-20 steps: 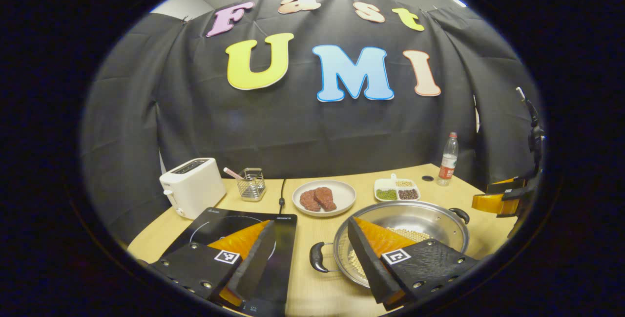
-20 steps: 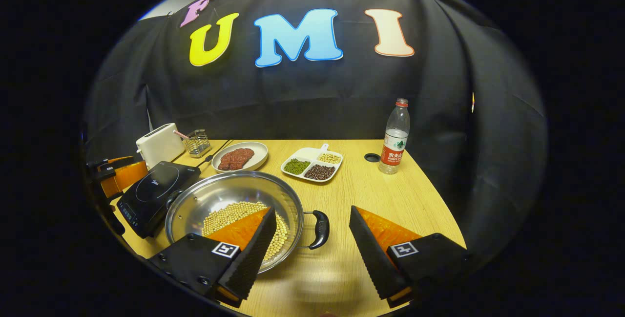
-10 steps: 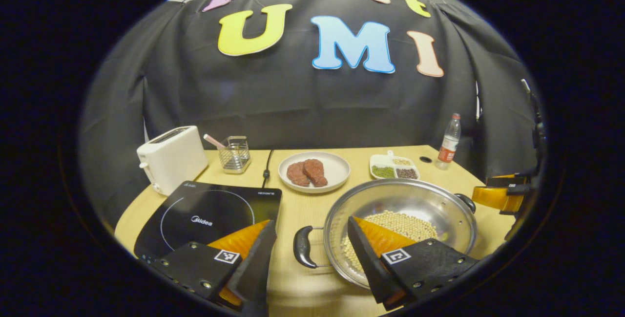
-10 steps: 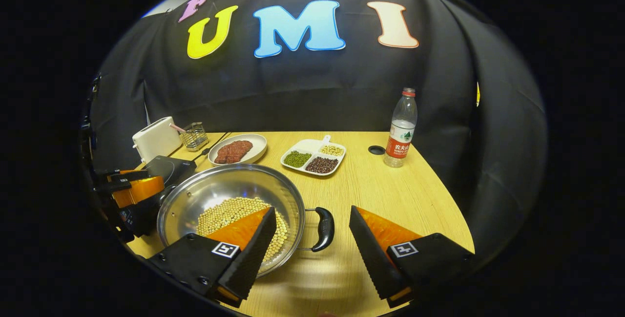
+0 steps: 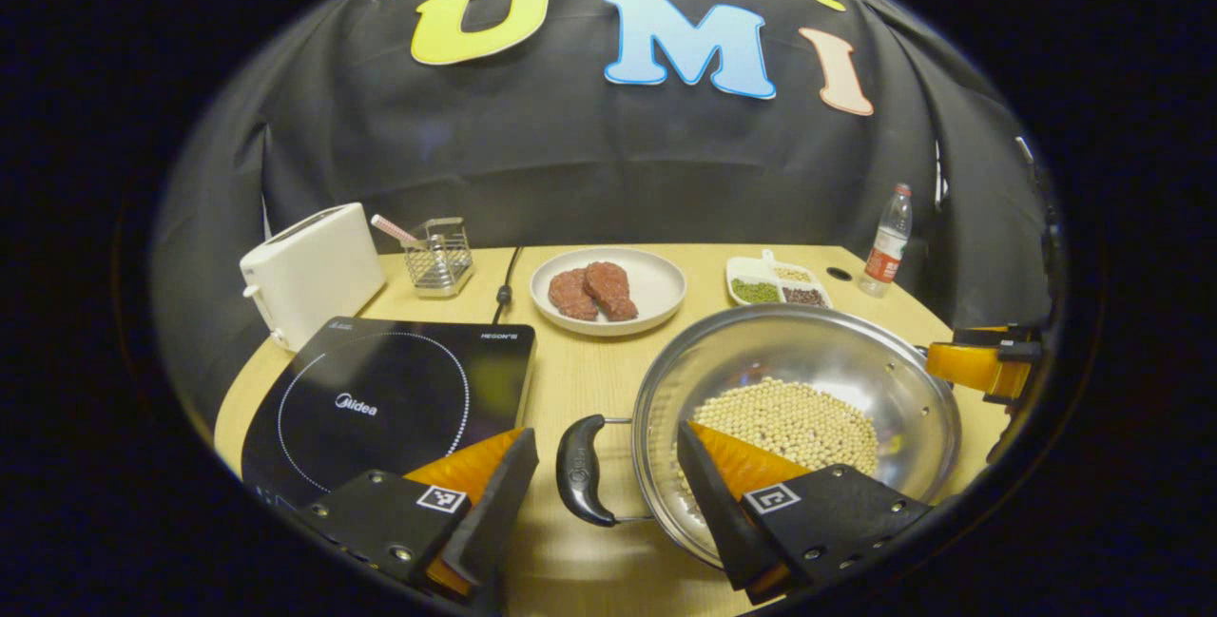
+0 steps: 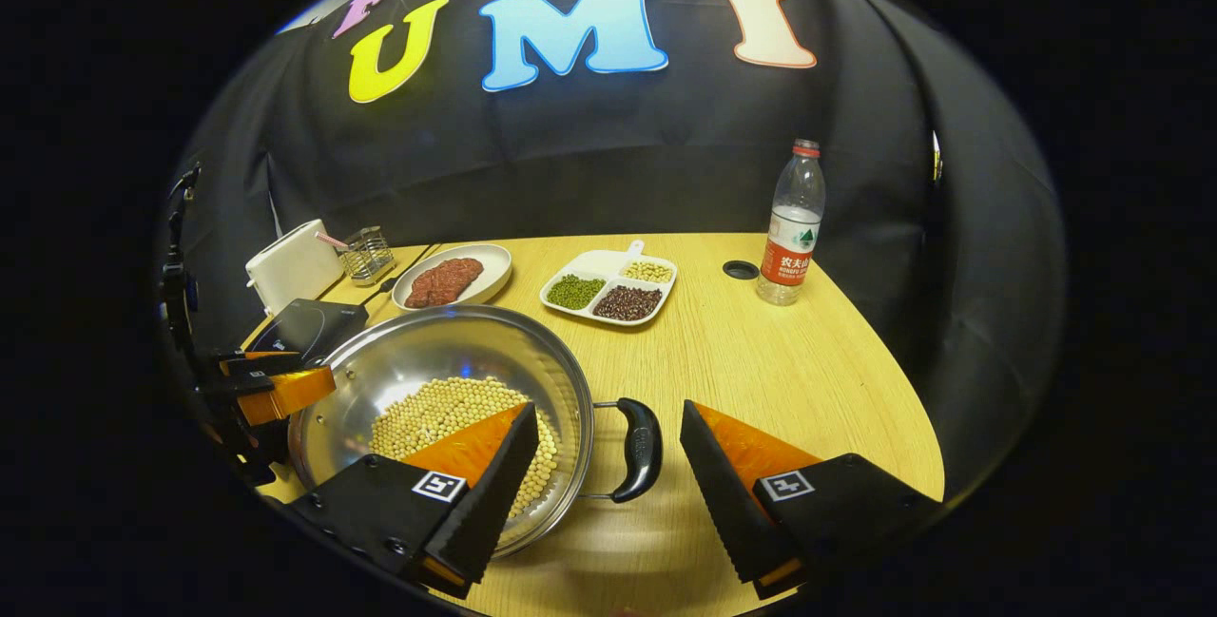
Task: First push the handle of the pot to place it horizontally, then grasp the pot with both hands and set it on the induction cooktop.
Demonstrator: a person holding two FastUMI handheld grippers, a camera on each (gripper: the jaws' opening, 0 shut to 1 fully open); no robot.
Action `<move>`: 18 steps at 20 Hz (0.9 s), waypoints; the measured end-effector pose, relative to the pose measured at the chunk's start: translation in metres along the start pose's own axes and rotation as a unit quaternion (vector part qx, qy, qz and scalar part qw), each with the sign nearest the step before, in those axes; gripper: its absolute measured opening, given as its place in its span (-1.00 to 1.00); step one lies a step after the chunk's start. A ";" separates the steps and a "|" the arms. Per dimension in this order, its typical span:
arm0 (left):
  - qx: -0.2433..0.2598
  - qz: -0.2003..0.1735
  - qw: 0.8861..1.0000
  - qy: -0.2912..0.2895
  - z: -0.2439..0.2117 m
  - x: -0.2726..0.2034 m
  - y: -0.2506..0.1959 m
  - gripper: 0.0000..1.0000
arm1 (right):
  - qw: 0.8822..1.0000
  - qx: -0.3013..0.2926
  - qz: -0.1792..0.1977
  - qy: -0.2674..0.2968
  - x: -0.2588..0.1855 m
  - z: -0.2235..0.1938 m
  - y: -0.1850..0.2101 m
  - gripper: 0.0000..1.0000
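A steel pot (image 5: 789,360) holding soybeans (image 5: 789,417) stands on the wooden table, to the right of the black induction cooktop (image 5: 380,398). My left gripper (image 5: 604,436) is open, and the pot's black left handle (image 5: 580,470) shows in the gap between its fingers, nearer the left one. In the right gripper view the pot (image 6: 428,360) sits at lower left. Its right handle (image 6: 642,451) lies in the gap of my open right gripper (image 6: 608,413). The left gripper (image 6: 276,389) shows at the pot's far rim, and the right gripper (image 5: 979,365) shows at the pot's right edge.
A white toaster (image 5: 309,270) and a wire holder (image 5: 437,251) stand behind the cooktop. A plate of meat (image 5: 608,289) and a divided dish of beans (image 5: 775,279) lie behind the pot. A water bottle (image 6: 789,227) stands at the back right.
Both grippers have dropped and moved in on the pot. Each handle now sits lower in its view, between that gripper's open fingers. The pot looks nearer.
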State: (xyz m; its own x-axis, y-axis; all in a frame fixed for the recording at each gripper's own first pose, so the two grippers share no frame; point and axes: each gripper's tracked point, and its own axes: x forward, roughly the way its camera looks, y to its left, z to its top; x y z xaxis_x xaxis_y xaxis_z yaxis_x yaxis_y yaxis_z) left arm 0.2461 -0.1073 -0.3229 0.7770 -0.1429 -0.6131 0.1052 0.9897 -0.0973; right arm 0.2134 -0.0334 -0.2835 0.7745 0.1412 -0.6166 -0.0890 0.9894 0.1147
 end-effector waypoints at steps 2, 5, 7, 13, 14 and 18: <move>-0.002 0.001 1.000 0.011 -0.007 0.005 0.000 0.80 | 1.000 0.002 0.001 0.010 0.006 -0.004 0.000 0.92; -0.007 0.002 1.000 0.023 -0.013 0.006 -0.001 0.80 | 1.000 0.002 0.000 0.020 0.012 -0.009 -0.001 0.92; -0.009 0.002 1.000 0.028 -0.016 0.008 -0.002 0.76 | 0.999 0.003 -0.002 0.032 0.018 -0.015 -0.003 0.92; -0.007 0.008 0.999 0.037 -0.020 0.014 0.002 0.80 | 0.998 0.007 -0.004 0.055 0.025 -0.025 -0.003 0.77; -0.009 0.008 0.999 0.039 -0.021 0.016 0.002 0.80 | 0.998 0.007 -0.005 0.054 0.025 -0.025 -0.003 0.75; -0.021 0.011 0.999 0.045 -0.027 0.020 0.001 0.49 | 0.998 0.006 -0.004 0.061 0.025 -0.028 -0.004 0.50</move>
State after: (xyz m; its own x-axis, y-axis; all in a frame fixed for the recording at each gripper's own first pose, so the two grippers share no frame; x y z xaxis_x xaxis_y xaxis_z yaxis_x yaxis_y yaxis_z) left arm 0.2446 -0.1096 -0.3565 0.7202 -0.1244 -0.6826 0.0613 0.9914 -0.1160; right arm 0.2152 -0.0325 -0.3208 0.6937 0.1368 -0.7072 -0.0744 0.9902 0.1186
